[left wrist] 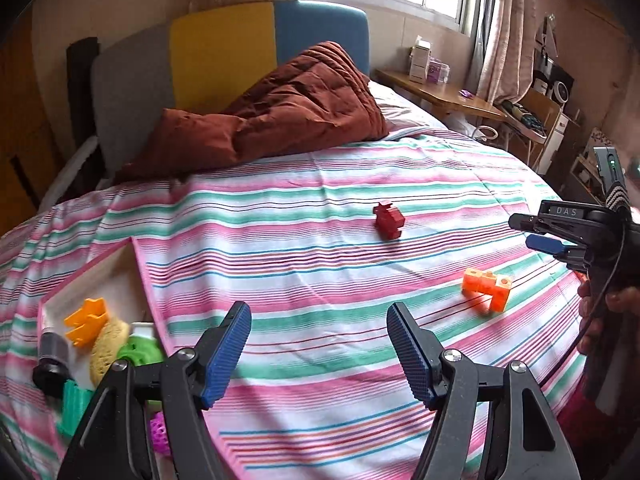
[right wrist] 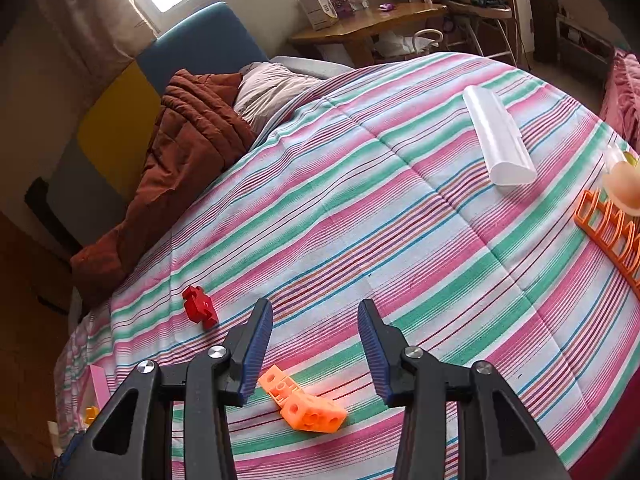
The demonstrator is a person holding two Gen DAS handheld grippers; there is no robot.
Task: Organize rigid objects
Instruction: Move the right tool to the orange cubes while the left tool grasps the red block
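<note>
- Below the right gripper (right wrist: 316,344), just short of its fingertips, the orange block piece (right wrist: 308,406) lies on the striped bedspread (right wrist: 420,240); the jaws are spread wide with nothing between them.
- Judging by its look, the orange block piece is hard moulded plastic, light and stiff, with round holes in its faces and an angled, jointed outline; it should not crush, though smooth faces could slip on a corner grip.
- Best hold, I judge, is across the two flat parallel sides of its thicker cube end, so the ribbed pads (right wrist: 256,350) seat flat, not on the thin studded end.
- Soft bedding under it may let the piece sink or tip as the jaws close.
- Beyond the orange block piece, toward the brown quilt (right wrist: 188,148), sits the red block (right wrist: 200,306), well apart on open cover.
- Left of the orange block piece, the left gripper (left wrist: 320,352) hangs with jaws spread and empty, beside the pink-edged white tray (left wrist: 116,268) already holding small toys.
- Between the orange block piece and the tray, the bedspread looks open, giving free room for a carry.
- Right of the orange block piece lie a white tube-like case (right wrist: 500,140) and an orange rack (right wrist: 608,232) near the bed's edge, where things could slide off.
</note>
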